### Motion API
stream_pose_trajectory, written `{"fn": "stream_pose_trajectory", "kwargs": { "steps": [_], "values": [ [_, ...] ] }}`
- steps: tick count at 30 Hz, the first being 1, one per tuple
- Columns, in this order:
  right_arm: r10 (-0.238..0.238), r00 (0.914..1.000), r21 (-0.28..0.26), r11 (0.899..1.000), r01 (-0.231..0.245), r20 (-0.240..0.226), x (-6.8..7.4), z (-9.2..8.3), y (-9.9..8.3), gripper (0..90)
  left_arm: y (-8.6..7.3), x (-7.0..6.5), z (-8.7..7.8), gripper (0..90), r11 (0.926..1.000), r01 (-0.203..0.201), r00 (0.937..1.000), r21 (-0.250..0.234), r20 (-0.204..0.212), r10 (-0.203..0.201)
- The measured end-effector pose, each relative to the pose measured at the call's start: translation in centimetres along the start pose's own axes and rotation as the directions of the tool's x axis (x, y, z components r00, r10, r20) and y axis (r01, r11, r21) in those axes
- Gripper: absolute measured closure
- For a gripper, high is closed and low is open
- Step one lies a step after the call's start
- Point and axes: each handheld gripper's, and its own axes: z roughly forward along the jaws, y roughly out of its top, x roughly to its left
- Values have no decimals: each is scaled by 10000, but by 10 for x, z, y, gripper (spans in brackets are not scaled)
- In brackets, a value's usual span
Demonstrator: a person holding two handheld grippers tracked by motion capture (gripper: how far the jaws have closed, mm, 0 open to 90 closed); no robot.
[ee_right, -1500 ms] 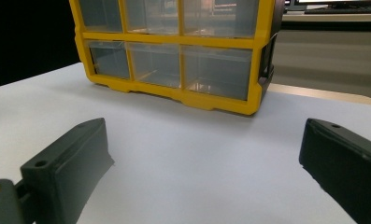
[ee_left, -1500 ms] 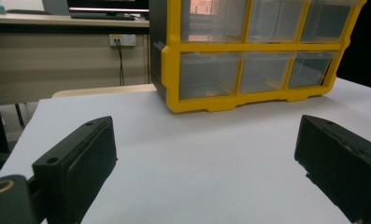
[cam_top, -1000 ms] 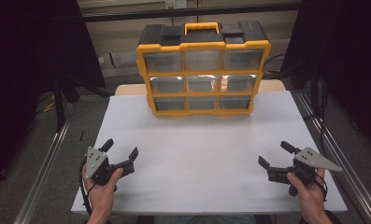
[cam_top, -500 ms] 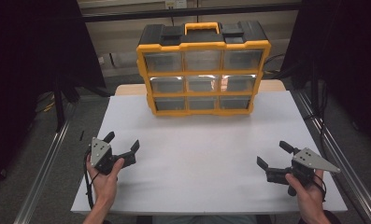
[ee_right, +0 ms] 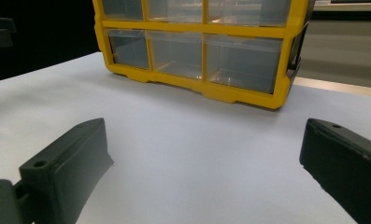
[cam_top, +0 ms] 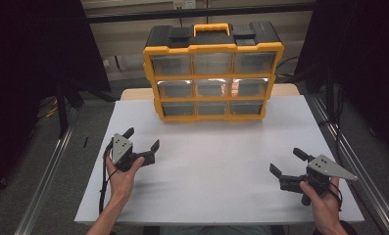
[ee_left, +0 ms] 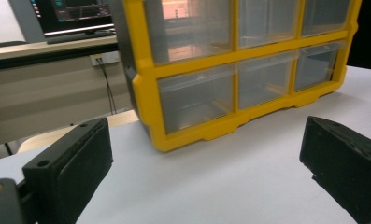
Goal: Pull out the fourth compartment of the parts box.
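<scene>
Organizer (cam_top: 212,73): yellow frame, nine clear drawers shut, black top.

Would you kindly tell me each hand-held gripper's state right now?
Left hand-held gripper: open, holding nothing.
Right hand-held gripper: open, holding nothing.

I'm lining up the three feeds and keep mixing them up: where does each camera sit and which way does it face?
High view: above the person's side, looking forward and down on the white table; forearms and both hand-held grippers, left and right, show.
Left gripper view: rides the left hand-held gripper, facing the yellow drawer organizer; its open jaws show.
Right gripper view: rides the right hand-held gripper, facing the organizer; open jaws show.
All share the organizer.
</scene>
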Motion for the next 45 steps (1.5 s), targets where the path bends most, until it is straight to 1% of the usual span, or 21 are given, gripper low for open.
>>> {"fn": "stream_pose_trajectory", "kwargs": {
  "steps": [5, 6, 12, 15, 16, 17, 18, 21, 22, 24, 25, 27, 32, 33, 35, 38, 39, 40, 43, 44, 45],
  "values": [
    [-11, 10000, 24, 10000, 10, 39, -1, 0, 0, 12, 7, -4, 7, 19, 9987, -499, 9987, -49, 132, 500],
    [-16, 10000, 17, 10000, 16, 38, -1, 0, 0, 12, 12, -4, 10, 16, 9956, -933, 9956, 59, 94, 933],
    [-2, 10000, 18, 10000, 2, 5, 0, -2, 1, 11, 17, -4, 21, 11, 9939, -1105, 9934, -24, 289, 1106],
    [-21, 10000, -7, 10000, 21, 26, 0, -1, 0, 10, 20, -4, 26, 11, 9893, -1460, 9889, -70, 254, 1461],
    [34, 10000, -43, 10000, -34, -10, 0, 0, 0, 11, 23, -3, 29, 11, 9839, -1768, 9840, -270, 187, 1773],
    [30, 10000, -79, 10000, -30, 11, 0, 0, 0, 11, 23, -3, 29, 11, 9839, -1768, 9840, -270, 187, 1773],
    [66, 10000, -77, 9999, -66, 3, 0, -1, 0, 11, 27, -1, 33, 12, 9792, -2011, 9795, -280, 69, 2014],
    [122, 9999, -86, 9999, -122, -27, 0, -1, 0, 10, 31, 0, 37, 13, 9782, -2026, 9792, -460, -16, 2027],
    [178, 9998, -113, 9998, -178, -35, 0, -1, 0, 10, 36, 0, 40, 17, 9738, -2219, 9750, -507, -8, 2221],
    [181, 9998, -103, 9998, -182, -39, 0, -1, 0, 11, 37, -1, 41, 23, 9732, -2239, 9746, -525, -53, 2239],
    [169, 9999, -114, 9998, -169, -14, 0, -1, 0, 11, 40, 1, 42, 23, 9650, -2560, 9667, -559, -113, 2558],
    [118, 9999, -79, 9999, -118, -39, 0, -1, 0, 10, 45, 1, 46, 48, 9700, -2333, 9723, -685, -21, 2337],
    [151, 9999, -89, 9998, -151, -7, 0, -1, 0, 10, 57, 2, 53, 41, 9578, -2771, 9608, -762, -111, 2771],
    [149, 9999, -92, 9998, -149, -16, 0, -1, 0, 10, 60, 3, 56, 39, 9491, -3044, 9525, -806, -250, 3034],
    [144, 9999, -92, 9999, -144, -19, 0, -1, 0, 10, 61, 3, 57, 39, 9471, -3110, 9504, -797, -343, 3092],
    [102, 9999, -51, 9999, -102, -80, 0, -1, 0, 10, 64, 2, 62, 40, 9277, -3626, 9319, -883, -413, 3603],
    [102, 9999, -51, 9999, -102, -80, 0, -1, 0, 10, 64, 2, 62, 39, 9277, -3626, 9319, -883, -413, 3603],
    [106, 9999, -50, 9999, -106, -65, 0, -1, 0, 10, 65, 2, 64, 39, 9058, -4169, 9087, -754, -592, 4133],
    [86, 9999, -77, 9999, -86, -66, 0, -1, 0, 10, 67, 0, 70, 37, 8796, -4701, 8820, -732, -770, 4650],
    [86, 9999, -77, 9999, -86, -66, 0, -1, 0, 10, 67, 0, 70, 36, 8796, -4701, 8820, -732, -770, 4650],
    [86, 9999, -54, 9999, -86, -102, 0, -1, 0, 10, 67, 0, 72, 36, 8710, -4866, 8727, -679, -821, 4812]
  ]
}}
